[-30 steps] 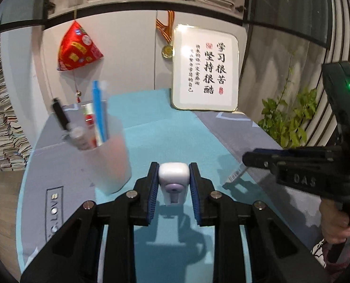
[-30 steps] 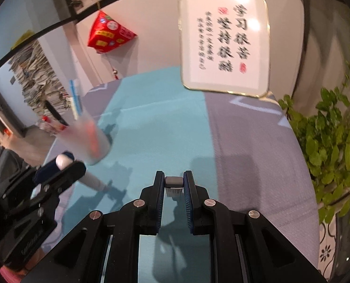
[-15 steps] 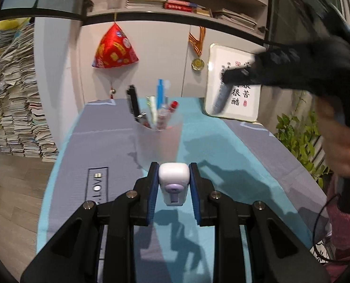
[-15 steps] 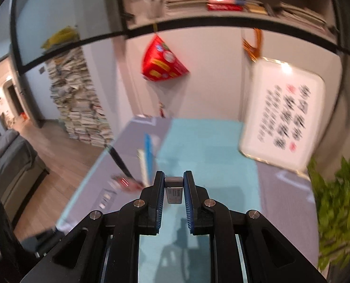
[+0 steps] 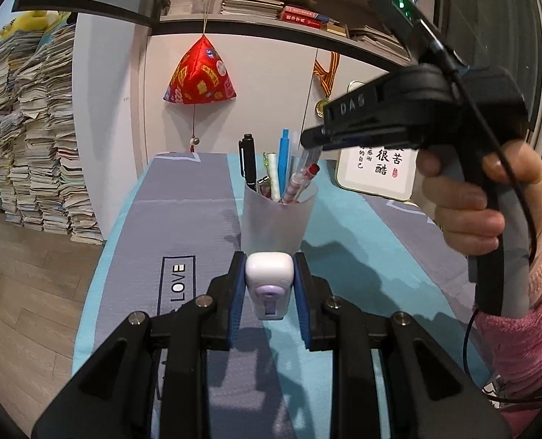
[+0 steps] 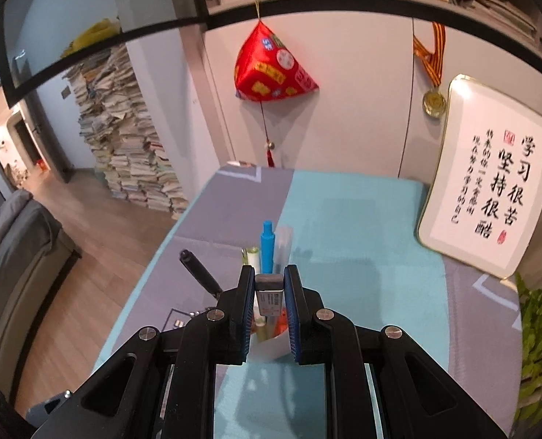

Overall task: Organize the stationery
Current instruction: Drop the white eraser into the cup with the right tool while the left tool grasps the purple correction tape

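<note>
My left gripper (image 5: 269, 278) is shut on a small white case with a lilac button (image 5: 269, 285), held low over the mat just in front of a frosted cup (image 5: 276, 216). The cup holds several pens, a black one (image 5: 247, 161) and a blue one (image 5: 283, 157) among them. My right gripper (image 6: 269, 281) is shut on a grey-capped pen with a barcode label (image 6: 269, 294). In the left wrist view the right gripper (image 5: 307, 139) hovers over the cup's right rim, the pen hanging down among the others. In the right wrist view the cup (image 6: 271, 345) lies mostly hidden under the fingers.
A framed calligraphy board (image 5: 377, 172) (image 6: 490, 190) leans on the wall at the back right. A green plant (image 6: 538, 329) stands past the table's right edge. The teal and grey mat (image 5: 183, 212) covers the table; its left edge drops to a wooden floor with book stacks (image 5: 33, 139).
The right gripper has risen and swung left from the mat's right side to above the cup. The left view has turned, so the cup now stands straight ahead. Both grips are unchanged.
</note>
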The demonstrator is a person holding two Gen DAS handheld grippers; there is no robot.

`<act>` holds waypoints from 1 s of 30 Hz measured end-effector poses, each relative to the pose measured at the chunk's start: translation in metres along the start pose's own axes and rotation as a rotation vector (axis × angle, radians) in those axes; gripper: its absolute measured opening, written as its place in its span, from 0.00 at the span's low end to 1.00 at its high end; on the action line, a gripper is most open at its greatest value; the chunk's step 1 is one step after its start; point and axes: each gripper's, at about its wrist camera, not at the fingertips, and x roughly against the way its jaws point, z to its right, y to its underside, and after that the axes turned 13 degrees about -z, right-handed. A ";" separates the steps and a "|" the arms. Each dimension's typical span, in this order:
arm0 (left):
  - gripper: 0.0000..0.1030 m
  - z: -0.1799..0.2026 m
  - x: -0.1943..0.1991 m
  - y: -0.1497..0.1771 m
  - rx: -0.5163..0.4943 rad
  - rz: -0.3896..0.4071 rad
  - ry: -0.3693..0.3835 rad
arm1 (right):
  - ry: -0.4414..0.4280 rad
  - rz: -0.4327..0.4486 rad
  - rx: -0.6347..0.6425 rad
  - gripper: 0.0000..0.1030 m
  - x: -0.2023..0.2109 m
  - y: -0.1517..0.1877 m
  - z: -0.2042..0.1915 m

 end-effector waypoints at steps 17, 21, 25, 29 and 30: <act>0.23 0.001 -0.008 -0.002 0.001 -0.021 0.010 | -0.062 -0.134 -0.051 0.16 -0.024 0.006 0.012; 0.23 0.001 -0.007 -0.003 0.003 -0.022 0.007 | -0.065 -0.120 -0.070 0.16 -0.020 0.009 0.018; 0.23 0.002 -0.007 -0.002 0.002 -0.022 0.012 | -0.068 -0.091 -0.066 0.16 -0.007 0.012 0.020; 0.23 0.007 -0.006 -0.003 -0.009 -0.021 0.016 | -0.039 -0.063 -0.047 0.16 0.002 0.015 0.019; 0.23 0.008 -0.006 -0.003 -0.014 -0.020 0.017 | -0.033 -0.060 -0.045 0.16 0.004 0.017 0.020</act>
